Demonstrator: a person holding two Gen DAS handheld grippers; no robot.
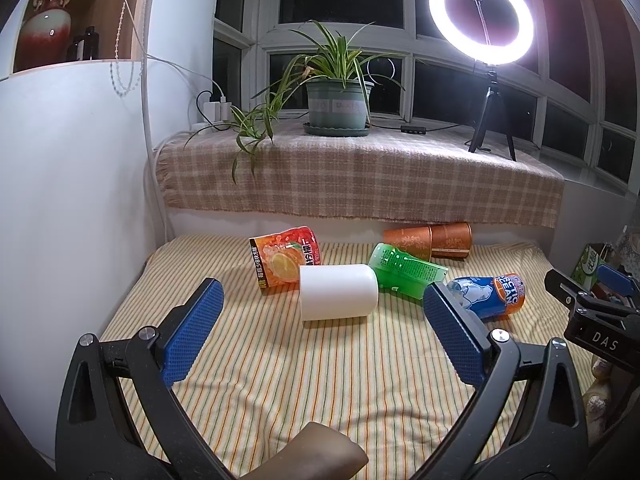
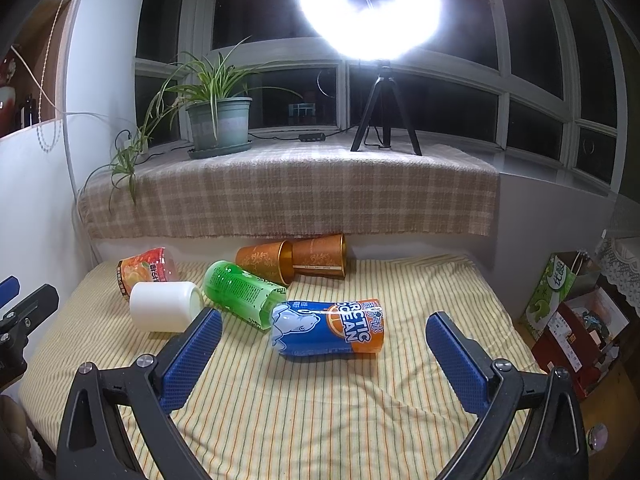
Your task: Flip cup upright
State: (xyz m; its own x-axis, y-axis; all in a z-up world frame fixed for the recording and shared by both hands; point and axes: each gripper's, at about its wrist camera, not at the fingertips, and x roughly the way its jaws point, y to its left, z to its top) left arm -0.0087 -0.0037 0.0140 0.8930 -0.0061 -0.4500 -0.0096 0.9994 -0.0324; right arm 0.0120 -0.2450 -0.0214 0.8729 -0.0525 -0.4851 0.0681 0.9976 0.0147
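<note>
Several cups lie on their sides on a striped cloth. A white cup lies ahead of my open, empty left gripper; it also shows in the right wrist view. A blue "Arctic Ocean" cup lies between and just ahead of the fingers of my open, empty right gripper; it also shows in the left wrist view. A green cup, an orange-red fruit cup and two copper cups lie behind.
A plaid-covered window ledge rises behind the cloth, with a potted plant and a ring light on a tripod. A white wall stands at left. Boxes and bags sit at right.
</note>
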